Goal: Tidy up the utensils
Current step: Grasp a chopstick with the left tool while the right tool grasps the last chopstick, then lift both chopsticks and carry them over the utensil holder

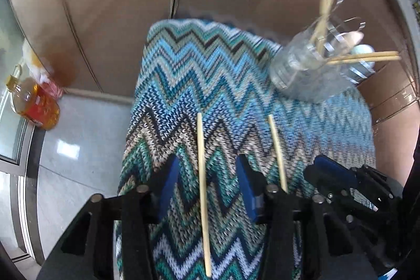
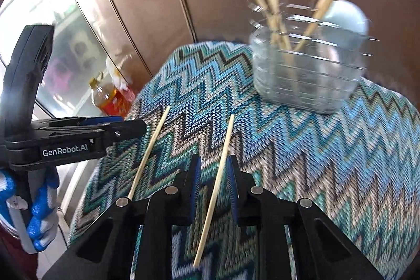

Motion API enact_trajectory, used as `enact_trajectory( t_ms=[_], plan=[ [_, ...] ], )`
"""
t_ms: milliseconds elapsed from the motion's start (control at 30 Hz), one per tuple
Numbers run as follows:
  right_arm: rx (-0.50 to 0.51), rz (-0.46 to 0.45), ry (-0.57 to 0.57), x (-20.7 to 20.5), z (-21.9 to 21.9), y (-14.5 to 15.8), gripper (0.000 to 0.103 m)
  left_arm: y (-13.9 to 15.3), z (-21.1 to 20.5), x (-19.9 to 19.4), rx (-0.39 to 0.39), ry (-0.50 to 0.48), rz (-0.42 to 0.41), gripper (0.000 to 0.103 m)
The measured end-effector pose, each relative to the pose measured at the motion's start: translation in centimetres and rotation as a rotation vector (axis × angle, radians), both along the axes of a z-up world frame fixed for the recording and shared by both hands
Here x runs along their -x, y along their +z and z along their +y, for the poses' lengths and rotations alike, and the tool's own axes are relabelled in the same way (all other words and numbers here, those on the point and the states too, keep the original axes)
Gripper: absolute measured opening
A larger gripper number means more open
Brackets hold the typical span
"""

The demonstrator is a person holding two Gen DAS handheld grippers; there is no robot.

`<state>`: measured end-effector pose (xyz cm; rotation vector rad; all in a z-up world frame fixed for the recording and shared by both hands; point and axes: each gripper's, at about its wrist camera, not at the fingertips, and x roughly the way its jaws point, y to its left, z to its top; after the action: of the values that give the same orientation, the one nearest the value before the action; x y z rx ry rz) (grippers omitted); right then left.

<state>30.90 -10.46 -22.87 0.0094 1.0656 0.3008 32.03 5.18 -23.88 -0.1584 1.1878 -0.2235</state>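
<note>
Step in hand: pick up two loose chopsticks from worktop with zigzag cloth (image 1: 236,85)

Left tool (image 1: 207,190) wide open, straddles left chopstick (image 1: 202,190), holds nothing

Right tool (image 2: 214,185) narrower, pads beside right chopstick (image 2: 215,190), not clamped

Next: close, carry to clear holder (image 2: 307,75) at 1 o'clock

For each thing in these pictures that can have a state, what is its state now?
left tool: open, one loose chopstick between its fingers, not gripped.
right tool: open, narrower gap, around the other chopstick.
left chopstick: lying flat on the knitted cloth.
right chopstick: lying flat on the cloth, not gripped.
clear holder: upright on the cloth, holding several chopsticks and a pale spoon.
oil bottle: upright on the floor, capped.
</note>
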Motion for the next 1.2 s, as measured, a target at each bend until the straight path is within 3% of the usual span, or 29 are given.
enact_trajectory(
  t_ms=[200, 367, 600, 833, 1200],
  plan=[
    [0.043, 0.051, -0.002, -3.3, 0.9, -2.4, 0.020, -1.8, -0.4, -2.0, -0.031, -0.022, 0.047, 0.036],
    [0.072, 0.102, -0.005, -5.1, 1.3, -4.6, 0.019, -2.9, -1.0, -3.0, -0.057, -0.055, 0.084, 0.019],
    [0.042, 0.105, 0.002, -5.5, 0.9, -5.3, 0.007, -3.7, -2.1, -3.5, -0.105, -0.072, 0.088, 0.007],
    [-0.019, 0.031, 0.019, -2.5, -0.5, -2.0, 0.005, -1.6, -1.3, -1.4, -0.091, -0.023, 0.016, 0.005],
    [-0.162, -0.292, 0.051, 6.1, -3.5, 8.0, 0.005, 7.6, 0.0, 5.9, -0.016, 0.011, -0.261, 0.005]
  ],
)
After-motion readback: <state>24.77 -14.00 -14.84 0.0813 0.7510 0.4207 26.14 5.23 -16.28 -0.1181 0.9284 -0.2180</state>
